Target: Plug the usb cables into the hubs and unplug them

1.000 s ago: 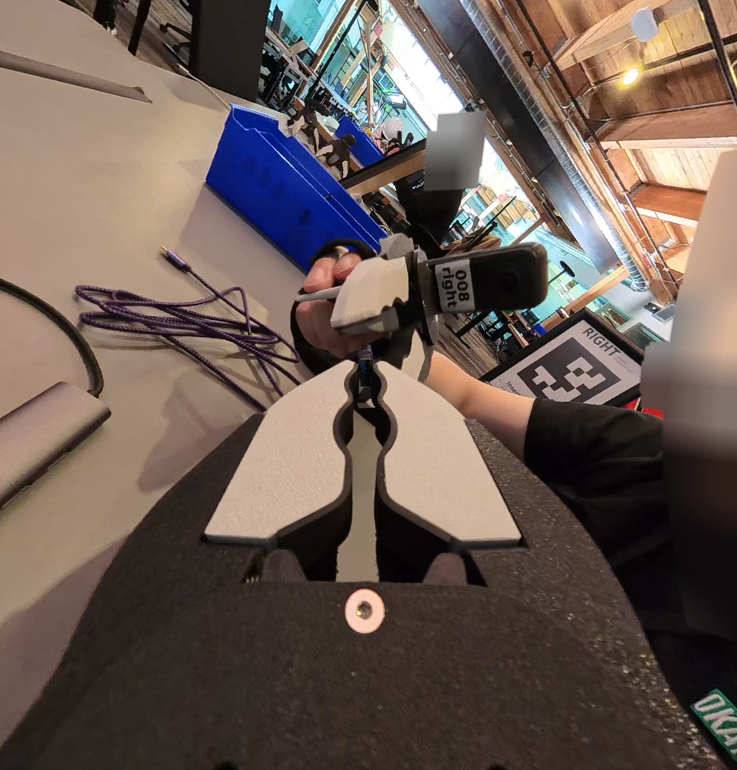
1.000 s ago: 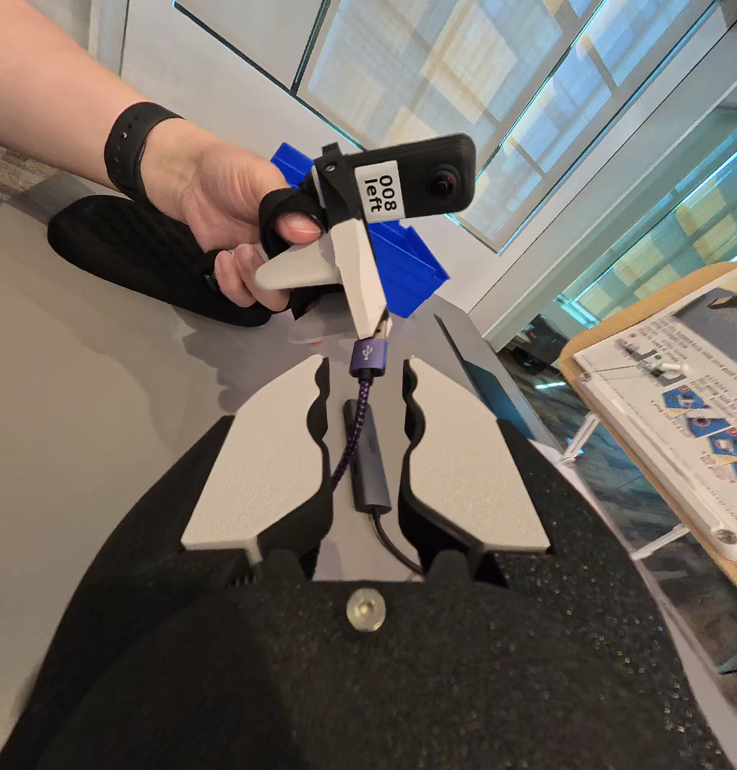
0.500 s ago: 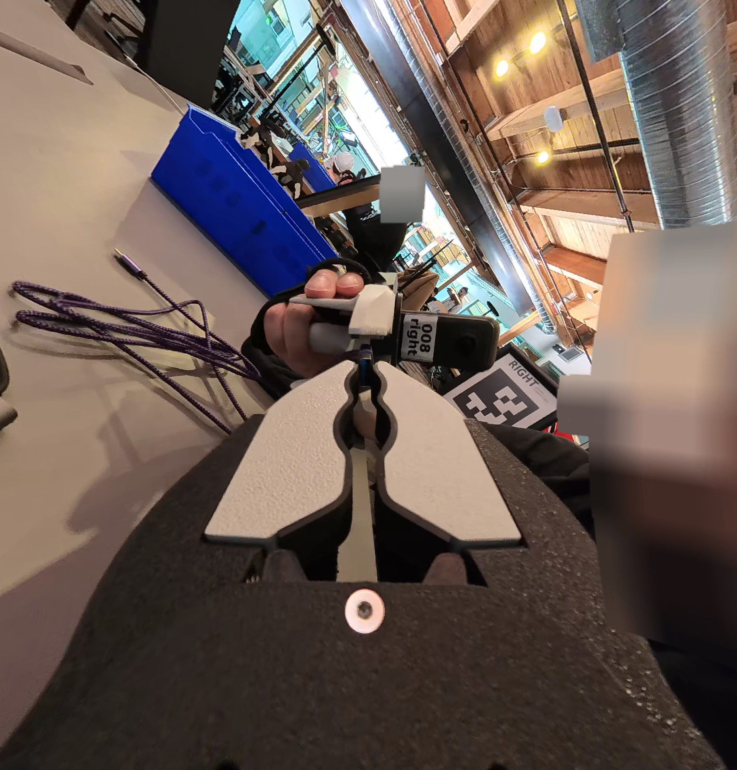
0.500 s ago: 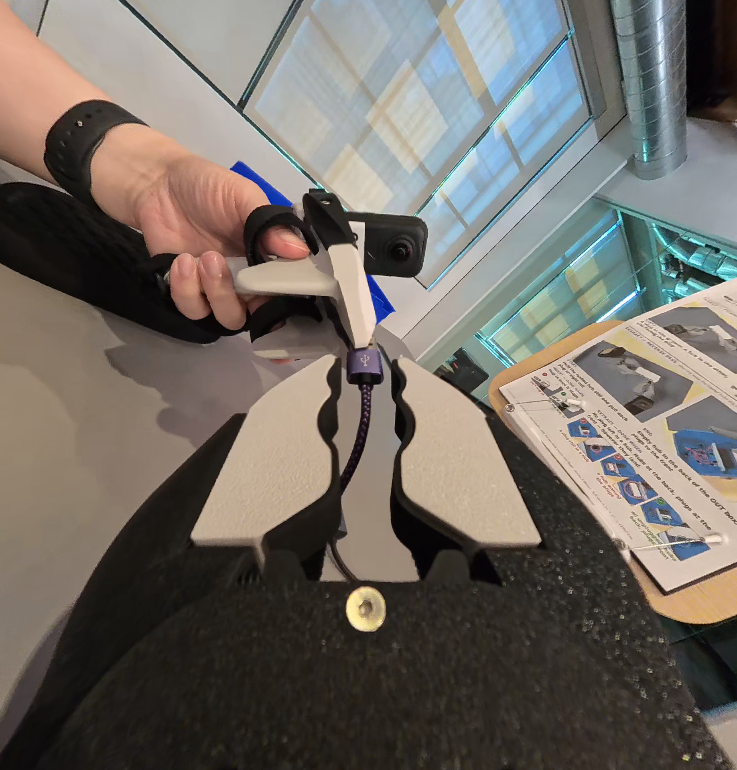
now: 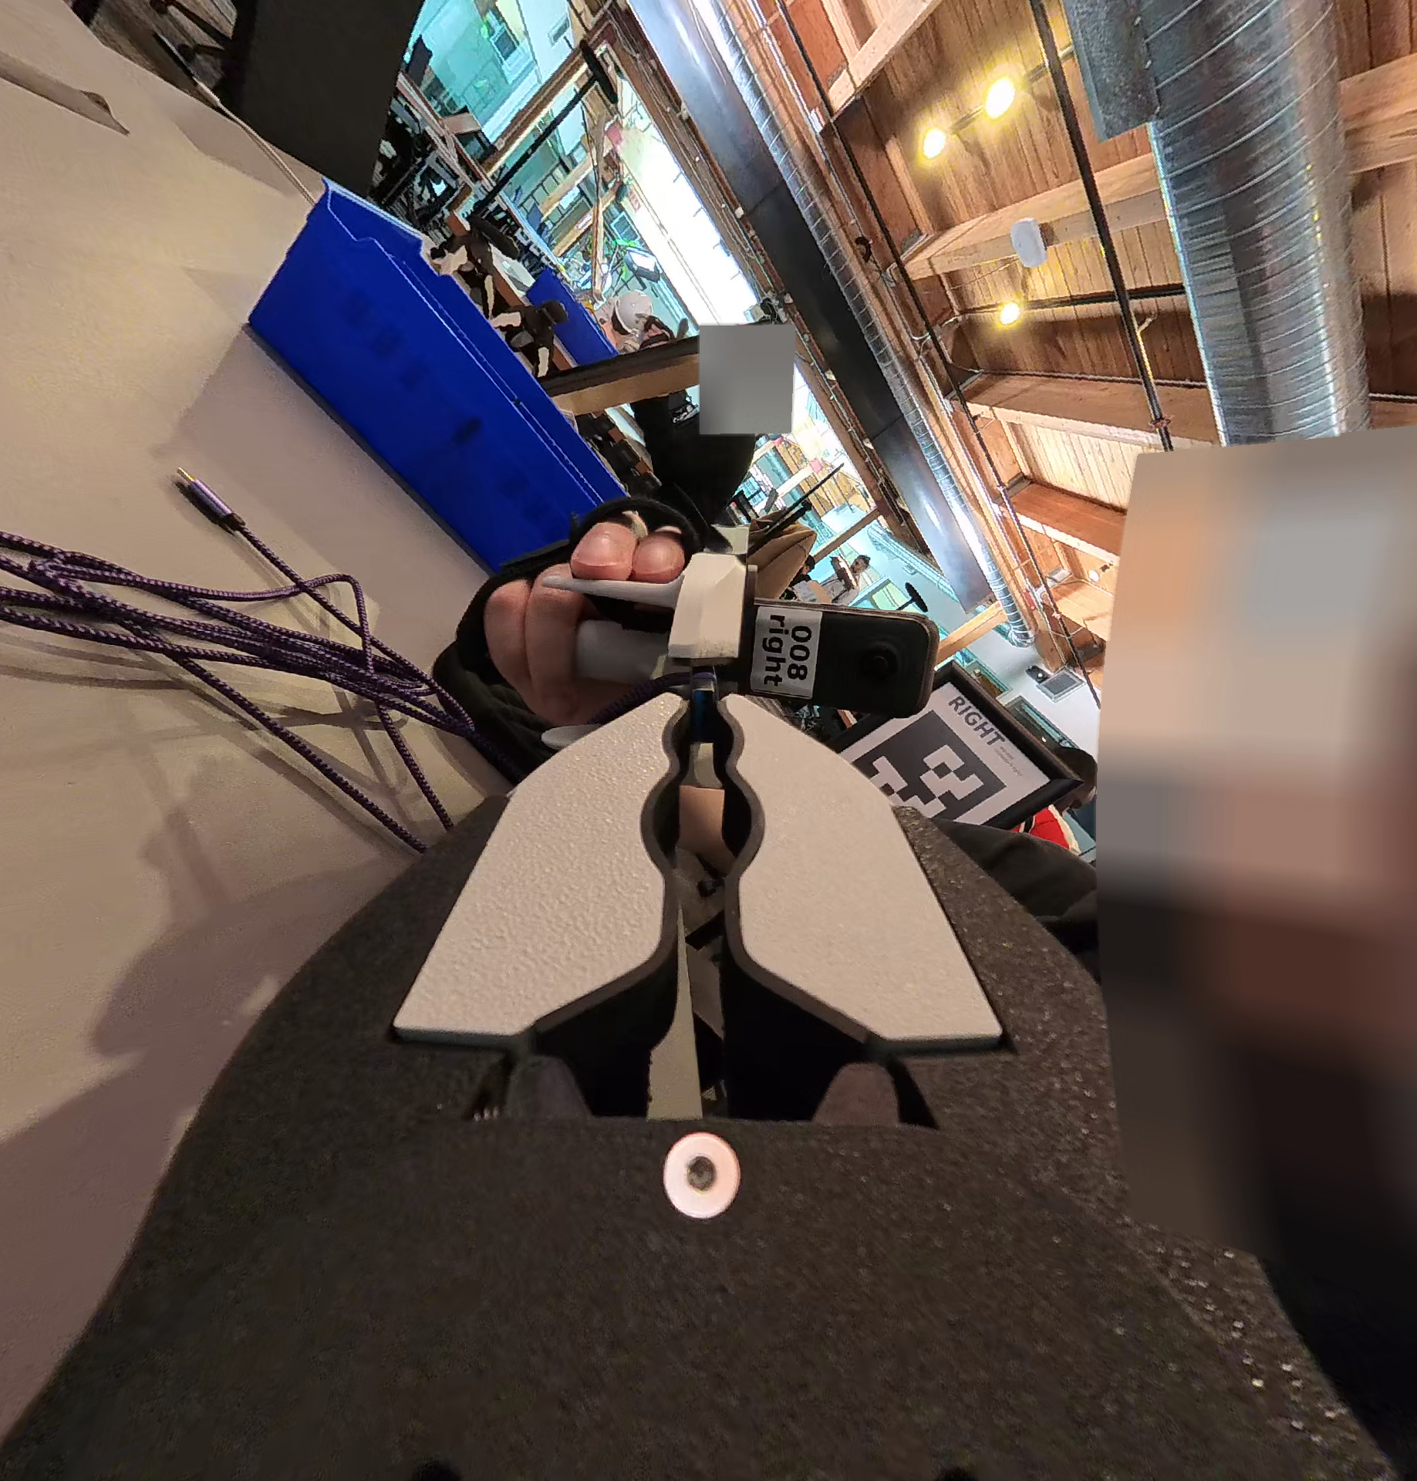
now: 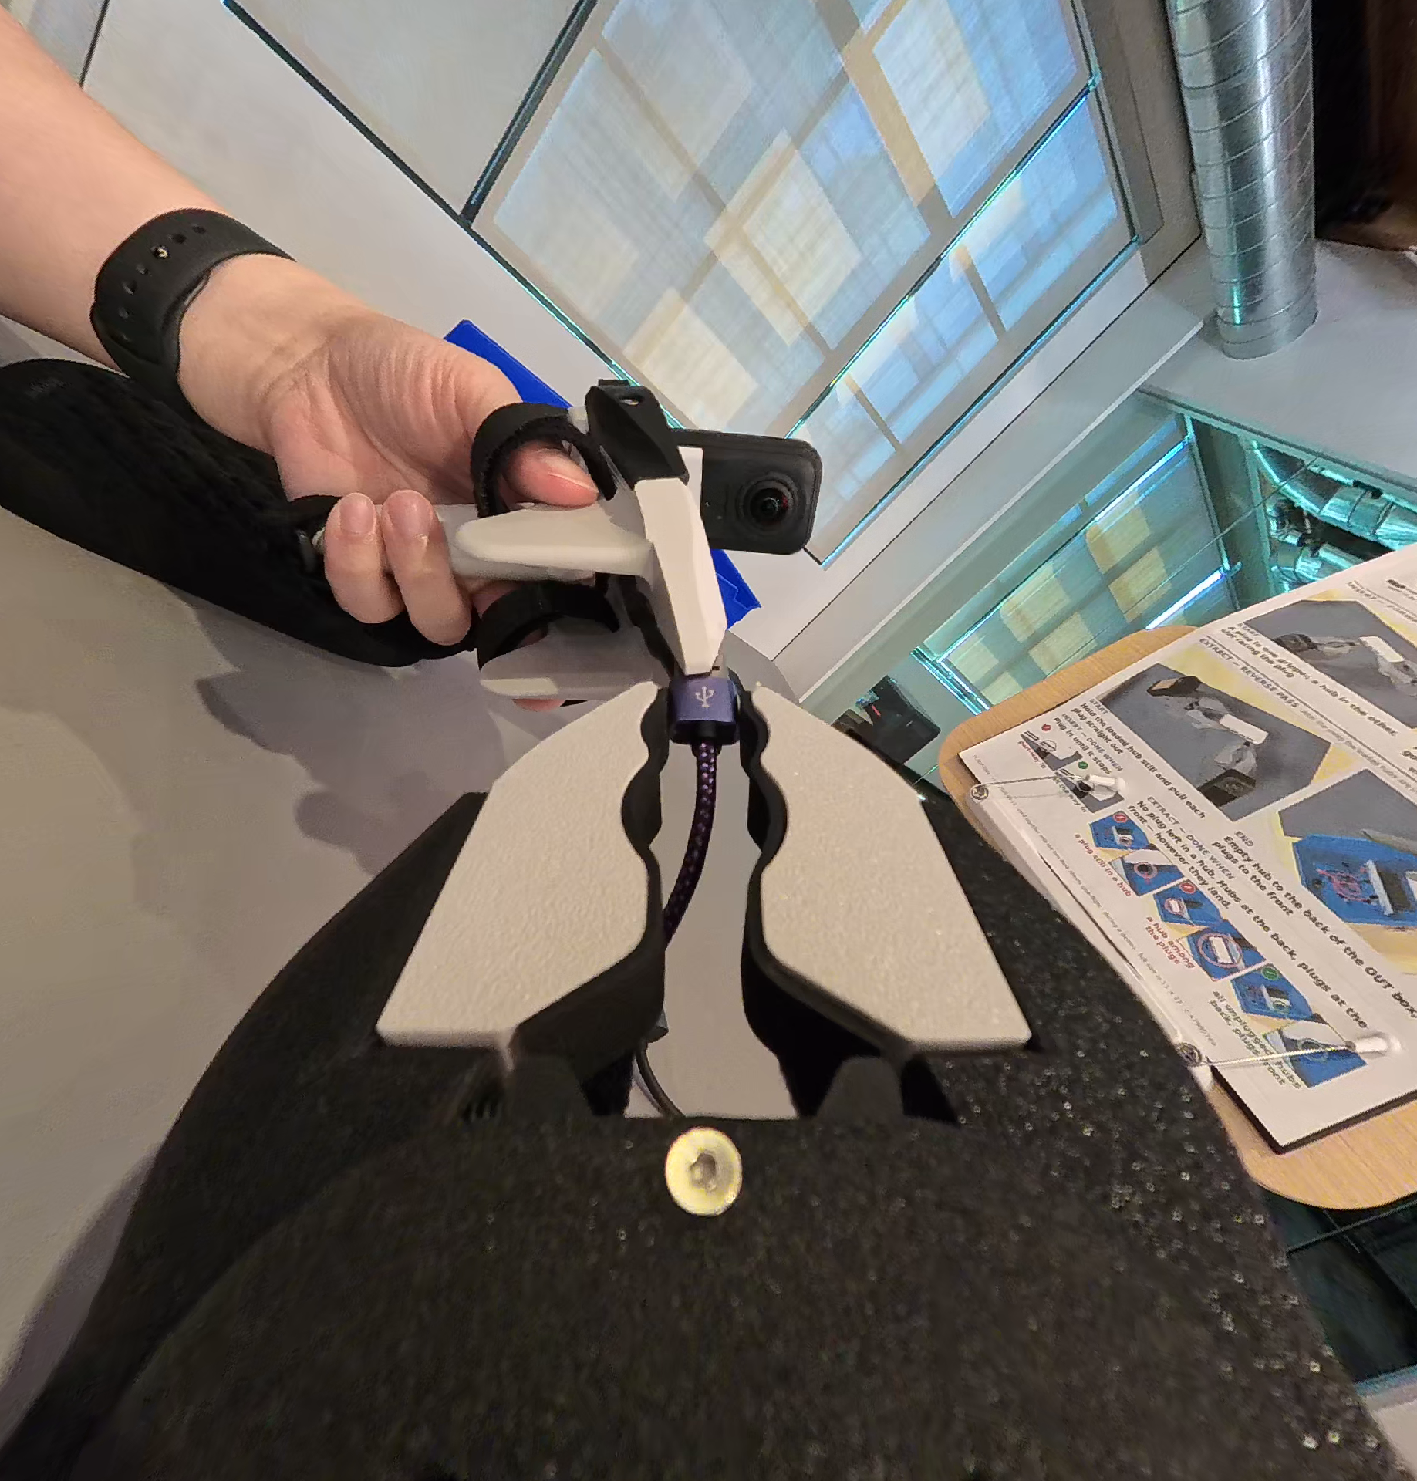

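A purple braided USB cable hangs in the air between the two grippers. In the left wrist view my left gripper (image 5: 703, 709) is shut on the metal tip of its USB plug (image 5: 702, 691). In the right wrist view my right gripper (image 6: 703, 705) is closed around the plug's purple housing (image 6: 702, 705), and the cable (image 6: 693, 841) runs back between its fingers. The left gripper's white finger (image 6: 681, 577) comes down onto the plug from above. The rest of the cable (image 5: 208, 633) lies coiled on the grey table (image 5: 88, 841), its small far plug (image 5: 208, 497) loose. No hub is visible.
A blue bin (image 5: 416, 385) stands on the table beyond the coil. A printed instruction sheet on a wooden board (image 6: 1250, 841) lies to the right. A black-and-white marker board (image 5: 953, 769) stands behind the right hand. A black mesh pad (image 6: 128, 497) lies under the left wrist. My two grippers' fingertips are within a few centimetres of each other.
My right gripper has closed from wide open onto the plug housing. Both grippers have tilted upward, and the grey hub has left both views.
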A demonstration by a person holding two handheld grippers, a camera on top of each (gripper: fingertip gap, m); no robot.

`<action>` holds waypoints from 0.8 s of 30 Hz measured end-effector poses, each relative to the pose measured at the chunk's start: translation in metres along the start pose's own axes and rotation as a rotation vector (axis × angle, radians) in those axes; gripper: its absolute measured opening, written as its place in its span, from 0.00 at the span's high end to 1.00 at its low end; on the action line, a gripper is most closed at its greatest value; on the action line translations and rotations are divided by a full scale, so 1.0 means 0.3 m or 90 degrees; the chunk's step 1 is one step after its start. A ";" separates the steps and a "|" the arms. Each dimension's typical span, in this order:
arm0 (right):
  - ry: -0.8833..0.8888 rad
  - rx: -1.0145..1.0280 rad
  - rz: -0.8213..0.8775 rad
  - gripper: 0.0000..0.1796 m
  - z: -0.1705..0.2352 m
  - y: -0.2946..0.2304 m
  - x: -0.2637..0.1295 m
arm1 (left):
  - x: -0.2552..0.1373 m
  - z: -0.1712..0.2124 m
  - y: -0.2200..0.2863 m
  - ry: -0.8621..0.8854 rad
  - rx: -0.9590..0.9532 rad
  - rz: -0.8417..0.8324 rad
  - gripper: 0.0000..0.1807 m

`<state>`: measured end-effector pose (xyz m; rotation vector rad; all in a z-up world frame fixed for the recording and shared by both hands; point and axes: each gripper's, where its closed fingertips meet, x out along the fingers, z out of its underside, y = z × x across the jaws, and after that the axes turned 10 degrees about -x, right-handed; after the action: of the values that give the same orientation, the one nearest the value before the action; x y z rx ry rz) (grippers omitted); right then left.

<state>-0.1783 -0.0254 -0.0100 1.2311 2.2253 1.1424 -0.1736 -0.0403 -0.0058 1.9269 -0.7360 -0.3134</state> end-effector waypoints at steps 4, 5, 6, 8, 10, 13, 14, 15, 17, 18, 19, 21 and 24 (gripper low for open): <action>-0.002 0.015 -0.010 0.91 -0.004 0.002 -0.001 | 0.001 0.001 0.006 -0.002 0.005 0.003 0.98; -0.005 0.019 -0.010 0.91 -0.002 0.003 -0.002 | 0.002 -0.001 0.007 0.000 0.009 0.001 0.97; -0.006 0.022 -0.011 0.91 -0.001 0.003 -0.002 | 0.003 -0.003 0.007 0.002 0.017 -0.004 0.97; -0.002 0.032 -0.012 0.91 -0.002 0.006 -0.005 | 0.003 -0.003 0.012 0.000 0.032 -0.006 0.97; -0.001 0.041 -0.003 0.91 -0.003 0.021 -0.012 | -0.005 -0.013 0.026 0.007 0.034 0.007 0.97; -0.009 0.051 0.000 0.91 0.007 0.032 -0.021 | -0.050 -0.044 0.020 0.035 0.041 -0.006 0.96; -0.012 0.057 -0.004 0.91 0.013 0.031 -0.023 | -0.071 -0.055 0.010 0.044 0.052 -0.023 0.96; -0.017 0.063 -0.008 0.91 0.019 0.029 -0.022 | -0.094 -0.066 0.000 0.054 0.070 -0.043 0.97; -0.024 0.068 -0.018 0.91 0.029 0.022 -0.017 | -0.126 -0.080 -0.002 0.073 0.107 -0.073 0.98; -0.029 0.067 -0.025 0.91 0.033 0.015 -0.012 | -0.127 -0.077 0.002 0.071 0.119 -0.086 0.98; -0.031 0.063 -0.023 0.91 0.034 0.013 -0.007 | -0.118 -0.066 0.006 0.059 0.131 -0.097 0.98; -0.033 0.058 -0.027 0.91 0.032 0.007 0.002 | -0.080 -0.037 0.007 0.033 0.148 -0.117 0.97; -0.031 0.057 -0.021 0.91 0.027 0.011 -0.002 | -0.032 -0.020 0.019 0.024 0.133 -0.101 0.94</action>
<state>-0.1712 -0.0210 -0.0123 1.2379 2.2732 0.9995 -0.1799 -0.0318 0.0011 2.1897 -0.6124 -0.3060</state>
